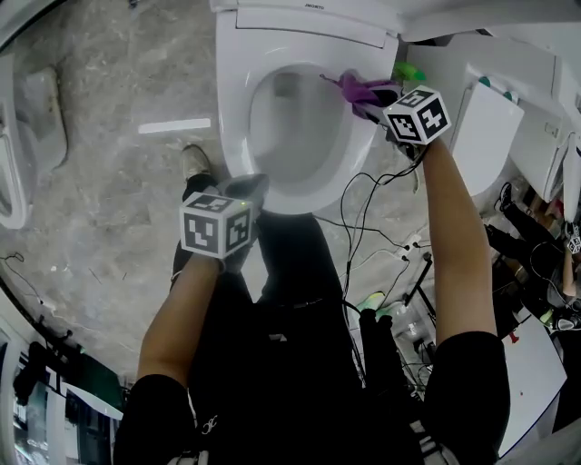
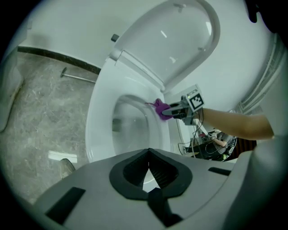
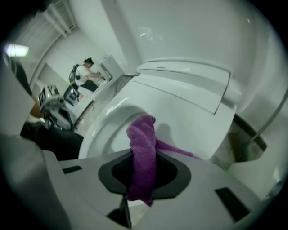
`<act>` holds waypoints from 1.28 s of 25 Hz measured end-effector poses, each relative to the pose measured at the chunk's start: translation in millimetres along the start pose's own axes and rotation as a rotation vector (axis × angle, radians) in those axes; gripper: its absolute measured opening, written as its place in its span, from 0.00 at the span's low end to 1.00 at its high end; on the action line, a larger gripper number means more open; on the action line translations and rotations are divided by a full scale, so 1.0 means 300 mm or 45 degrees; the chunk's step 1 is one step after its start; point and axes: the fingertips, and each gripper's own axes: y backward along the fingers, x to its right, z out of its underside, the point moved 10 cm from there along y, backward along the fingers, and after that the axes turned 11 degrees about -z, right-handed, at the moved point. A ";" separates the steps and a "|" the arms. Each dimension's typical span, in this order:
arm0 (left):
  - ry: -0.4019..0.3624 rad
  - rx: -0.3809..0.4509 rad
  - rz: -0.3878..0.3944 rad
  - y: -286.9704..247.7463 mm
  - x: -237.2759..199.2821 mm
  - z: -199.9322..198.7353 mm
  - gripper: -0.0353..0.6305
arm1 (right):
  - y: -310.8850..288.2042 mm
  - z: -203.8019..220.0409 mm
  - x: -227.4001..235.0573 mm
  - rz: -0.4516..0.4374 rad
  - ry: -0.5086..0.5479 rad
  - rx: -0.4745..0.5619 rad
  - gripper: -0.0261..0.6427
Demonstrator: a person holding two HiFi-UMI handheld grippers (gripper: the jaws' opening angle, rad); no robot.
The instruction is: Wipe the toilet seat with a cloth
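Gripping purple cloth (image 3: 143, 150), right gripper (image 3: 144, 177) at toilet seat (image 1: 234, 118) right edge; left gripper (image 2: 148, 167) closed, empty, near front edge. Lid (image 2: 180, 40) up; grey stone floor (image 1: 109, 182).

Head view.
- Toilet seat (image 1: 234, 118): upper centre of frame, with the lid (image 1: 313, 20) raised behind it at the top edge.
- Cloth (image 1: 352, 87): at the seat's right rim, held in the right gripper (image 1: 365, 98), upper right of centre.
- Left gripper (image 1: 245, 191): mid-frame, over the seat's near rim.
- Shoe (image 1: 193, 163): on the floor (image 1: 109, 182), left of the seat.
- Cables (image 1: 363, 227): right of centre, below the seat.
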 end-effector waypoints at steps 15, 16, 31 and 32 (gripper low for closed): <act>-0.346 0.521 -0.173 0.620 0.277 -0.299 0.07 | 0.418 0.004 -0.892 0.672 -0.096 1.268 0.16; -0.374 0.556 -0.180 0.667 0.312 -0.330 0.07 | 0.464 -0.020 -0.929 0.689 -0.105 1.328 0.16; -0.529 0.861 -0.291 1.248 0.716 -0.440 0.07 | 1.108 -0.174 -1.333 0.926 0.070 1.546 0.16; -0.544 0.867 -0.291 1.267 0.738 -0.448 0.07 | 1.128 -0.186 -1.345 0.936 0.083 1.547 0.16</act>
